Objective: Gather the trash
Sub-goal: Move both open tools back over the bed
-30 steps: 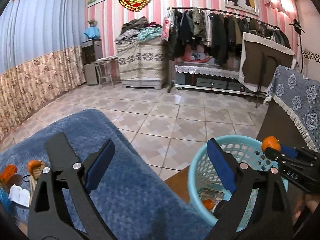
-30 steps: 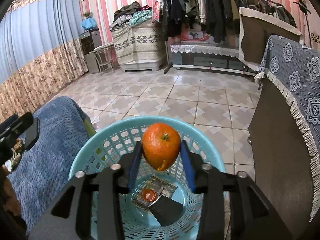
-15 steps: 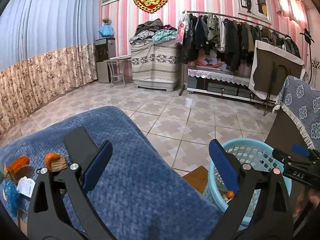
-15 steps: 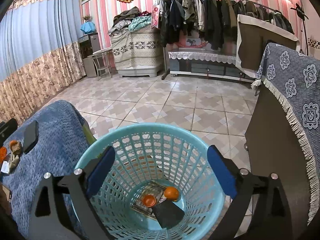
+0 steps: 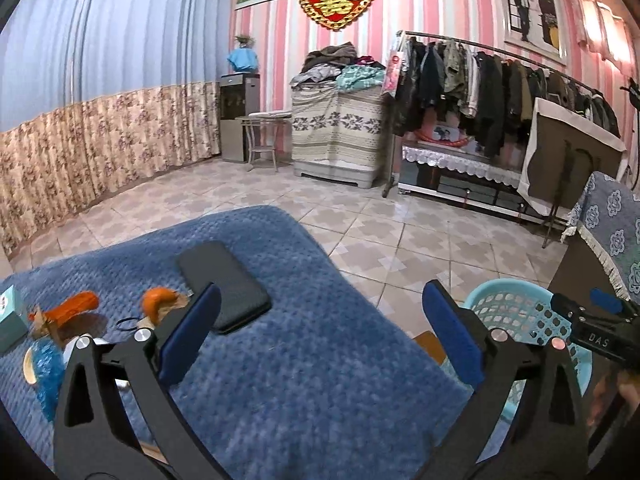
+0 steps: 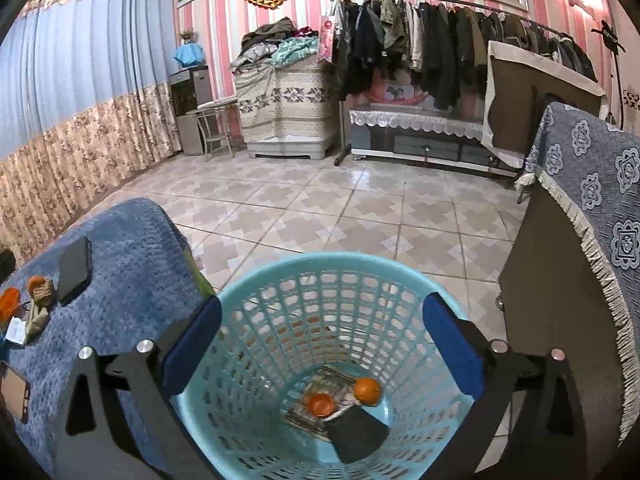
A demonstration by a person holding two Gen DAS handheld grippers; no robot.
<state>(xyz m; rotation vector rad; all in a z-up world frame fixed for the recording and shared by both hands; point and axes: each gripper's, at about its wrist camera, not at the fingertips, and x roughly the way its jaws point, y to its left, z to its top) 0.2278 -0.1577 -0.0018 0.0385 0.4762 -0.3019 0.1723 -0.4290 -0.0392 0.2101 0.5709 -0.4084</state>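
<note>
Trash: orange [image 6: 368,391] lay in basket [image 6: 280,280] | peels [image 5: 158,300] remained on left blanket [image 5: 320,380] | right gripper [image 6: 320,344] opening, empty | left gripper [image 5: 320,336] opening, empty.

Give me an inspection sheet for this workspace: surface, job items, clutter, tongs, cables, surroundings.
Surface: blue blanket over a table.
Job's things: teal basket on the floor holds an orange, a round orange piece and wrappers; orange peels remain on the blanket.
Clutter: black phone, teal box.
Tongs: left tongs opening, empty; right tongs opening, empty, over the basket.
Cables: nothing seen.
Surroundings: tiled floor, clothes rack.
</note>
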